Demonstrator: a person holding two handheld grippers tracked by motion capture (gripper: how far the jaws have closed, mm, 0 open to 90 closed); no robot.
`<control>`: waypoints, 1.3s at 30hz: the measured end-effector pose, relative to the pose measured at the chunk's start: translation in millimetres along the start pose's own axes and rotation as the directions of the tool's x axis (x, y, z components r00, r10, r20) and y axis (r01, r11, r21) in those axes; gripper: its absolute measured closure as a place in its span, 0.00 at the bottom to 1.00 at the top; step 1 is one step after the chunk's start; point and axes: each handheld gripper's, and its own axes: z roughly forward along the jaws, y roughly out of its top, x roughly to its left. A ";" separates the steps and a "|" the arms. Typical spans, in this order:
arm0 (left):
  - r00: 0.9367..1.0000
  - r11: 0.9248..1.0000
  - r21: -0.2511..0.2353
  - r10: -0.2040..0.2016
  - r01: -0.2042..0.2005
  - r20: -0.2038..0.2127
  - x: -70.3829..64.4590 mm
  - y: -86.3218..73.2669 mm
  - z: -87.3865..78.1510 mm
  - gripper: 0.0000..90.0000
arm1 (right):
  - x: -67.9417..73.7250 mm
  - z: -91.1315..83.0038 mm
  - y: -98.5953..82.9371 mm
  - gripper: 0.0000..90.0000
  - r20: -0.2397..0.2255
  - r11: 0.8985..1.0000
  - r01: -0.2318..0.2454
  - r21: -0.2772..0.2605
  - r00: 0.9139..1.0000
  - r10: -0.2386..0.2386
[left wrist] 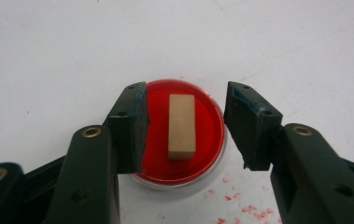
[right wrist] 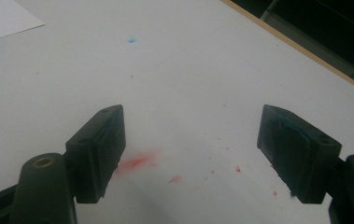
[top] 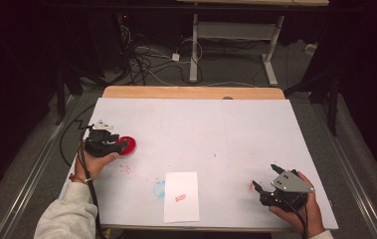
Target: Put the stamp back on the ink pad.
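A round red ink pad (top: 127,145) (left wrist: 207,135) lies at the table's left. On it rests a small tan wooden block (left wrist: 182,126), lying flat. My left gripper (top: 114,141) (left wrist: 184,128) stands open with its jaws on either side of the block, clear of it. A white paper sheet (top: 181,196) with a red stamp mark (top: 180,197) lies at the front middle. My right gripper (top: 265,178) (right wrist: 191,156) stands open over bare table at the front right, with nothing between its fingers.
The table (top: 226,129) is covered in white, with red ink smears (right wrist: 137,162) under the right gripper, red specks (left wrist: 247,210) by the pad and a pale blue smudge (top: 159,188) left of the paper. A wooden edge (top: 191,92) runs along the far side.
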 end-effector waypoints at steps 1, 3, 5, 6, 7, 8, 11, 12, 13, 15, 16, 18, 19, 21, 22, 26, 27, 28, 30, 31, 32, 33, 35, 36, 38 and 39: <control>1.000 1.000 -0.009 0.006 -0.006 -0.004 -1.1 0.5 -1.1 0.50 | 0.2 -0.1 0.1 0.27 0.000 1.000 0.001 0.000 1.000 -0.001; 1.000 0.999 -0.037 0.012 -0.013 -0.014 -3.9 1.4 -3.5 0.47 | 0.2 -0.1 0.1 0.27 -0.001 1.000 0.002 -0.001 1.000 -0.002; 0.999 0.998 -0.063 0.022 -0.023 -0.031 -7.0 2.3 -5.6 0.40 | 0.4 -0.2 0.2 0.27 -0.002 1.000 0.002 -0.002 1.000 -0.002; 0.999 0.997 -0.077 0.028 -0.030 -0.032 -8.3 2.7 -6.7 0.37 | 0.5 -0.2 0.2 0.27 -0.004 1.000 0.002 -0.004 1.000 -0.002; 0.999 0.995 -0.094 0.031 -0.035 -0.039 -9.8 2.8 -7.7 0.36 | 0.8 -0.4 0.4 0.27 -0.004 1.000 0.002 -0.004 1.000 -0.002; 0.998 0.994 -0.104 0.038 -0.043 -0.046 -11.2 2.9 -8.7 0.34 | 0.8 -0.6 0.4 0.27 -0.004 1.000 0.004 -0.006 1.000 -0.004; 0.997 0.988 -0.140 0.052 -0.059 -0.055 -16.2 2.9 -10.5 0.29 | 0.9 -0.8 0.7 0.27 -0.007 1.000 -0.001 -0.008 1.000 0.001; 0.997 0.986 -0.158 0.053 -0.061 -0.051 -17.9 2.5 -11.2 0.27 | 1.1 -0.9 0.7 0.27 -0.009 1.000 -0.002 -0.009 1.000 0.001; 0.997 0.983 -0.174 0.054 -0.062 -0.050 -19.6 2.2 -11.7 0.25 | 1.4 -0.9 0.9 0.27 -0.011 1.000 -0.001 -0.010 1.000 0.001; 0.997 0.977 -0.201 0.058 -0.068 -0.053 -23.9 1.8 -12.9 0.22 | 1.9 -0.8 1.0 0.27 -0.016 1.000 -0.004 -0.012 1.000 0.004; 0.996 0.975 -0.208 0.067 -0.077 -0.051 -25.9 1.9 -13.9 0.22 | 2.1 -0.7 1.1 0.27 -0.020 1.000 -0.006 -0.013 1.000 0.006; 0.996 0.969 -0.228 0.080 -0.089 -0.050 -30.2 2.1 -15.6 0.20 | 2.5 -0.7 1.3 0.27 -0.020 1.000 -0.006 -0.015 1.000 0.006; 0.995 0.967 -0.236 0.085 -0.094 -0.049 -32.7 2.4 -16.1 0.20 | 2.6 -0.9 1.4 0.27 -0.023 1.000 -0.009 -0.017 1.000 0.009; 0.993 0.963 -0.244 0.103 -0.113 -0.055 -37.1 3.1 -17.4 0.19 | 2.6 -1.4 1.5 0.27 -0.025 1.000 -0.009 -0.020 1.000 0.009; 0.993 0.961 -0.250 0.109 -0.118 -0.051 -39.2 3.5 -17.9 0.19 | 2.6 -1.6 1.6 0.27 -0.024 1.000 -0.009 -0.022 1.000 0.009; 0.989 0.953 -0.265 0.137 -0.146 -0.054 -47.2 5.2 -19.8 0.19 | 2.7 -1.9 1.8 0.27 -0.027 1.000 -0.011 -0.027 1.000 0.011; 0.988 0.951 -0.270 0.143 -0.153 -0.055 -49.1 5.4 -20.1 0.19 | 2.7 -2.0 1.9 0.27 -0.027 1.000 -0.010 -0.028 1.000 0.010; 0.987 0.949 -0.274 0.149 -0.158 -0.053 -50.7 5.7 -20.5 0.19 | 2.7 -2.0 1.9 0.27 -0.027 1.000 -0.011 -0.029 1.000 0.011; 0.986 0.946 -0.277 0.161 -0.169 -0.050 -54.5 6.1 -21.1 0.19 | 2.6 -2.0 1.9 0.27 -0.029 0.999 -0.017 -0.032 0.999 0.016; 0.984 0.944 -0.278 0.169 -0.176 -0.052 -55.7 6.2 -21.5 0.19 | 2.7 -2.1 2.0 0.27 -0.030 0.999 -0.018 -0.032 0.999 0.017; 0.983 0.943 -0.279 0.174 -0.182 -0.055 -57.6 6.4 -22.1 0.19 | 2.9 -2.1 2.0 0.27 -0.031 0.999 -0.018 -0.033 0.999 0.017; 0.982 0.942 -0.277 0.182 -0.190 -0.055 -59.5 6.6 -22.6 0.19 | 3.2 -2.2 2.0 0.27 -0.032 0.999 -0.018 -0.033 0.999 0.017; 0.979 0.938 -0.282 0.194 -0.203 -0.058 -64.0 6.8 -23.5 0.19 | 3.4 -2.4 2.3 0.27 -0.032 0.999 -0.017 -0.035 0.999 0.016; 0.977 0.935 -0.284 0.203 -0.212 -0.060 -66.2 6.9 -24.3 0.19 | 3.4 -2.5 2.4 0.27 -0.033 0.999 -0.018 -0.036 0.999 0.016; 0.974 0.931 -0.287 0.216 -0.224 -0.060 -69.9 7.2 -25.9 0.19 | 3.4 -2.8 2.5 0.27 -0.034 0.999 -0.019 -0.040 0.999 0.018; 0.974 0.930 -0.291 0.220 -0.227 -0.057 -71.8 7.3 -26.4 0.19 | 3.3 -3.1 2.6 0.27 -0.035 0.999 -0.020 -0.041 0.999 0.018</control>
